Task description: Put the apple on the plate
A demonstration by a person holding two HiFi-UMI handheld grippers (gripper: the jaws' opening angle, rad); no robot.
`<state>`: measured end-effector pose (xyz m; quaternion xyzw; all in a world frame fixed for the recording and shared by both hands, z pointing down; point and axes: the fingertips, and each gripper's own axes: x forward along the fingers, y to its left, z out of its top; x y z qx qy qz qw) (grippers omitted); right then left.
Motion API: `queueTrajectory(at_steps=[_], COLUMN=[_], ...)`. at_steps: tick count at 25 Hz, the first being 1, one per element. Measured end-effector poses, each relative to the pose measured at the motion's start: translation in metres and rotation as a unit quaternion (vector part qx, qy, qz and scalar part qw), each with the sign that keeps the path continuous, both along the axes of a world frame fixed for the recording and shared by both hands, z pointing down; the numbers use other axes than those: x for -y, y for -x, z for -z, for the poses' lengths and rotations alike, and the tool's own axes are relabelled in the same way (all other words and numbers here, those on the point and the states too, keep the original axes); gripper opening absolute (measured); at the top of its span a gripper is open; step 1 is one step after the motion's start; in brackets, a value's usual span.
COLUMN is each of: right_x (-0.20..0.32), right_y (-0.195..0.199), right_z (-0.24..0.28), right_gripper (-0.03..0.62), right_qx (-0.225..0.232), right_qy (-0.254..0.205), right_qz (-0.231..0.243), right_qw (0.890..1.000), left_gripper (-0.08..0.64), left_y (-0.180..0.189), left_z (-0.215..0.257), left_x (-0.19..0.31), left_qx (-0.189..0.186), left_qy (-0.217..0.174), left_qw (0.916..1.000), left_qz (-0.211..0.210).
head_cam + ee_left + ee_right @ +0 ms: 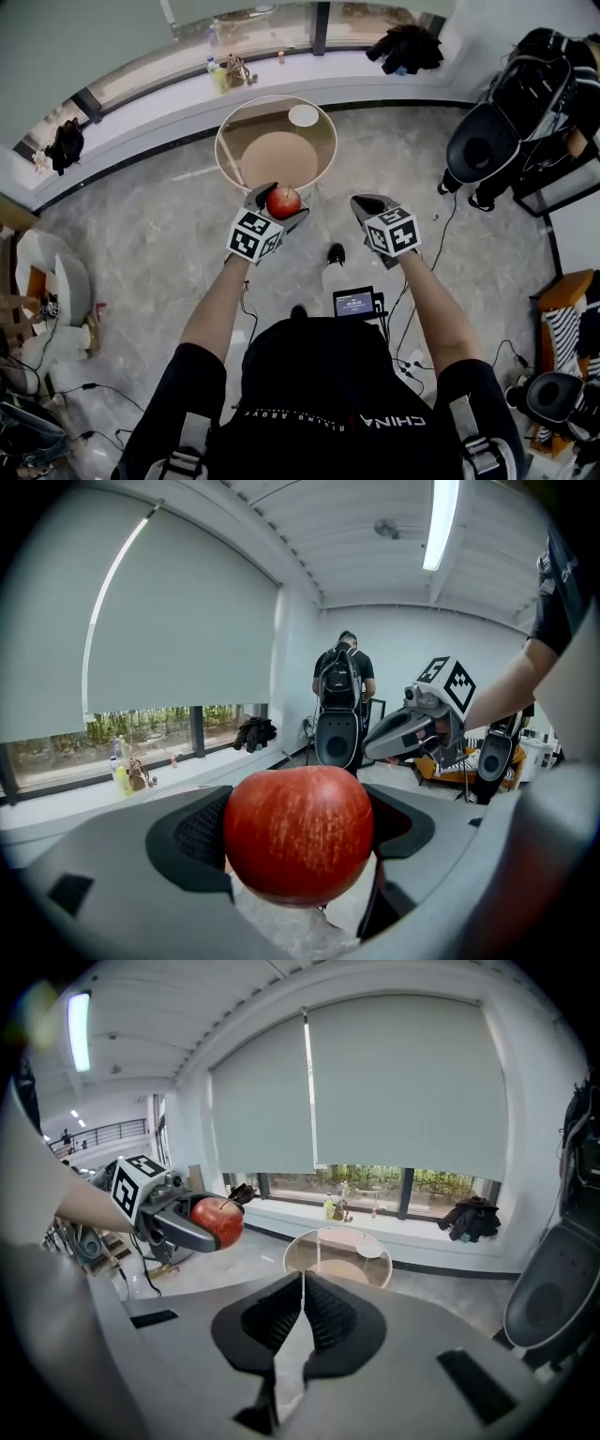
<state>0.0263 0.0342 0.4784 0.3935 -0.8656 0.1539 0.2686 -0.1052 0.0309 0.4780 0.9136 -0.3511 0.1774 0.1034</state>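
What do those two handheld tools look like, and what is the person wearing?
The left gripper and right gripper are smooth grey plastic shells that taper to two jaws lined with black ribbed pads. Each carries a white cube printed with black square markers. The person wears a black short-sleeved T-shirt with white lettering.

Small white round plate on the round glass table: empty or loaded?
Empty. The white plate shows bare; the red apple is clamped in the left gripper.
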Motion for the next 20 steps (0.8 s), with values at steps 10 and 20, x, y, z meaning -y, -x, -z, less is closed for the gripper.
queueTrajectory(at_steps=[10, 20], right_x=[0.165, 0.366], right_y=[-0.007, -0.03], right_z=[-0.022, -0.008], right_gripper=[0.032, 0.032], right_qx=[0.001, 0.02], right_qy=[0.003, 0.012], right_qz=[0.036, 0.087], right_qw=[0.999, 0.996], left_gripper=[0.397, 0.397], left_y=[-0.033, -0.063], left_z=[-0.018, 0.002], left_x=[0.138, 0.326], left_qx=[0.004, 0.022], left_qy=[0.015, 0.022], left_qw=[0.9997, 0.9974], left_qz=[0.018, 0.065])
